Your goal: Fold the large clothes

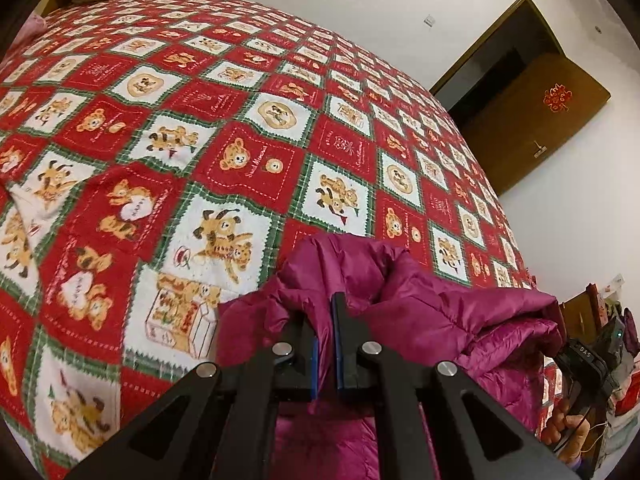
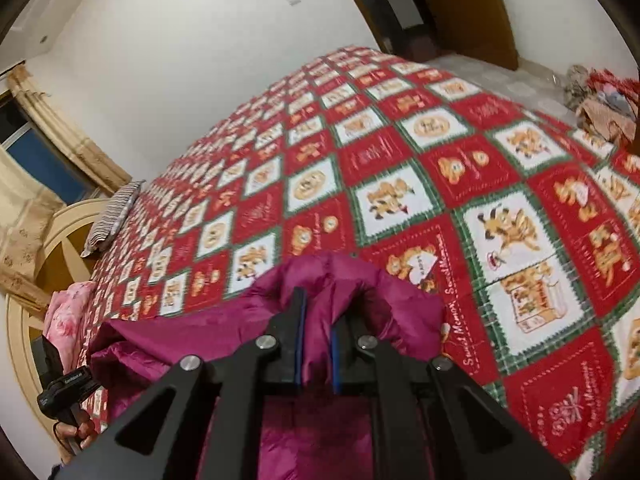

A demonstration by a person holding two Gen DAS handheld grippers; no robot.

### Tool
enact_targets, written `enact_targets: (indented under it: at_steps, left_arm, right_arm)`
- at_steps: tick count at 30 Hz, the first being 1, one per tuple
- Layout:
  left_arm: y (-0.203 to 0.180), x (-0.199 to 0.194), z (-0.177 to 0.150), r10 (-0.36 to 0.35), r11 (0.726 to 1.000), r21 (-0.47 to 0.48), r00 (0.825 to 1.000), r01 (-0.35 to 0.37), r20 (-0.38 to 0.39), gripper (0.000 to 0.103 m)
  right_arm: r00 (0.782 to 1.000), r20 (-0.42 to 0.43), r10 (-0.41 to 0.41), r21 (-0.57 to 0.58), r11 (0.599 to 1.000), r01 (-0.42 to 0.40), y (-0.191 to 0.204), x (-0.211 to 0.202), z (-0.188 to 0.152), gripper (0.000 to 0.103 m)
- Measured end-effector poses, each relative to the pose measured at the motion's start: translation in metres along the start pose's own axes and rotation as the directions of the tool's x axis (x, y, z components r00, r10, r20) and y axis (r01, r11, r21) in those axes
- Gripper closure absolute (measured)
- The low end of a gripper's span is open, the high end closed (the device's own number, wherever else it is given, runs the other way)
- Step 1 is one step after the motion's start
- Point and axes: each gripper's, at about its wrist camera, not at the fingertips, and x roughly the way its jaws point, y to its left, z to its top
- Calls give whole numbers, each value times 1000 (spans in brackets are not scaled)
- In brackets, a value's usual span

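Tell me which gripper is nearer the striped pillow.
Left. The left gripper grips the jacket on the side toward the pillow; the right gripper grips it on the far side.

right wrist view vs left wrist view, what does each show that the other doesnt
Only the right wrist view shows the curtained window and the headboard. Only the left wrist view shows the red ornament on the door. Both show the magenta jacket clamped in the left hand-held gripper and the right hand-held gripper, over the patterned bedspread.
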Motion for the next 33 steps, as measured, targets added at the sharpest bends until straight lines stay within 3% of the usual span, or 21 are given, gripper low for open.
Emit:
enact_targets:
  at_steps: [6, 14, 23, 33]
  left_arm:
    - [-3, 19, 3, 29, 1000, 5, 999, -29, -21, 98]
    - [-11, 35, -1, 129, 991, 43, 991, -128, -18, 98]
    - [-31, 47, -11, 276, 948, 152, 960, -279, 39, 98]
    - [-42, 46, -16, 354, 910, 198, 932, -363, 80, 98]
  right_arm:
    - [999, -16, -33, 3, 999, 33, -4, 16, 0, 90]
    - [996, -29, -88, -16, 996, 88, -3, 39, -2, 90]
    - [989, -32, -147, -56, 988, 145, -5, 59, -9, 91]
    - [972, 34, -233, -152, 960, 235, 7, 69, -19, 93]
